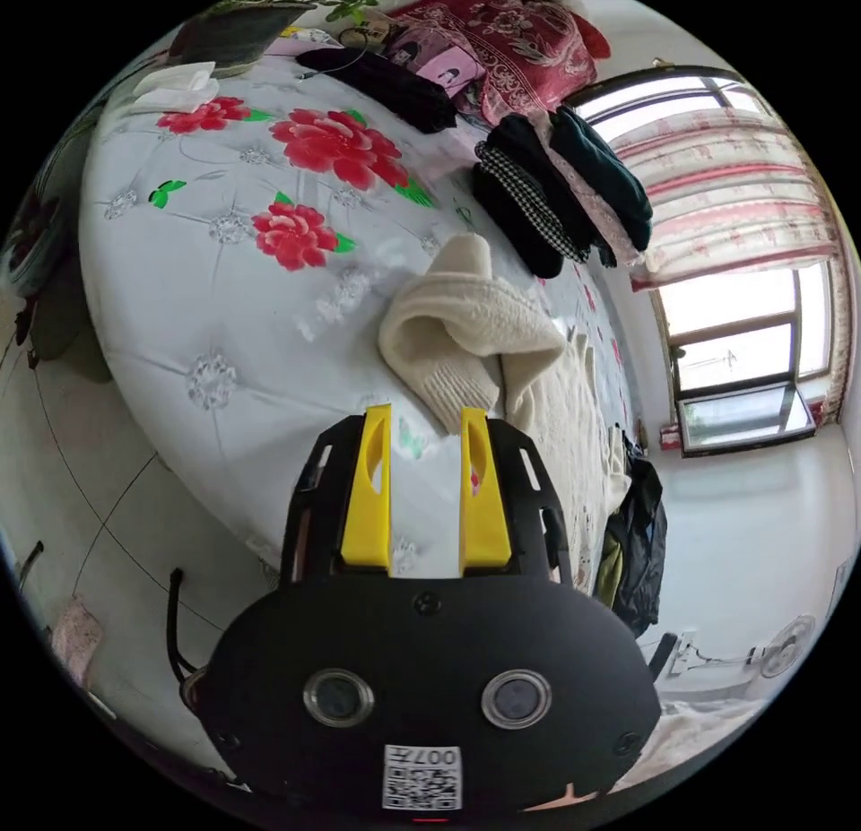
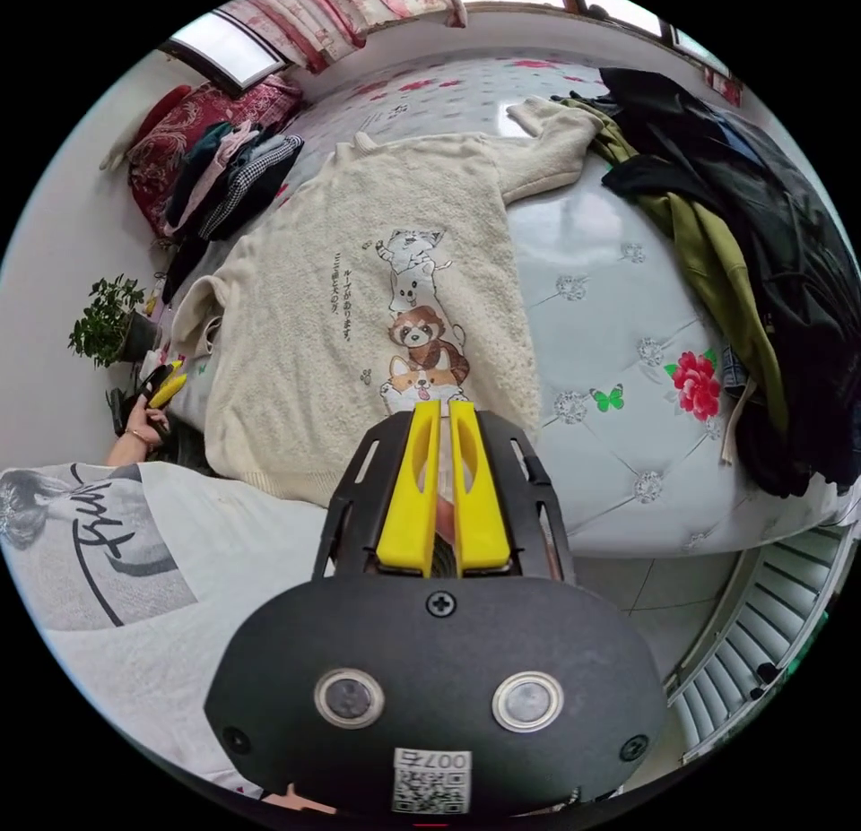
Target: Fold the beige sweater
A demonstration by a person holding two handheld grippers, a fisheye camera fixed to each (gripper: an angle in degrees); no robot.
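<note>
The beige sweater (image 2: 377, 329) lies front up on the bed, its animal print showing and one sleeve stretched toward the far edge. Its other sleeve (image 1: 462, 329) is bunched in a heap, the ribbed cuff pointing at my left gripper (image 1: 426, 414). That gripper is open, its yellow jaws just short of the cuff with nothing between them. A hand holds the left gripper (image 2: 169, 381) at the sweater's side in the right gripper view. My right gripper (image 2: 439, 407) hovers over the sweater's lower front by the print, jaws shut with only a thin slit between them.
The bed (image 1: 197, 266) has a white sheet with red flowers. Folded dark clothes (image 1: 556, 186) and a red quilt (image 1: 520, 33) sit at its far side. Black and olive garments (image 2: 762, 266) are heaped near one edge. A potted plant (image 2: 108, 320) stands beside the bed.
</note>
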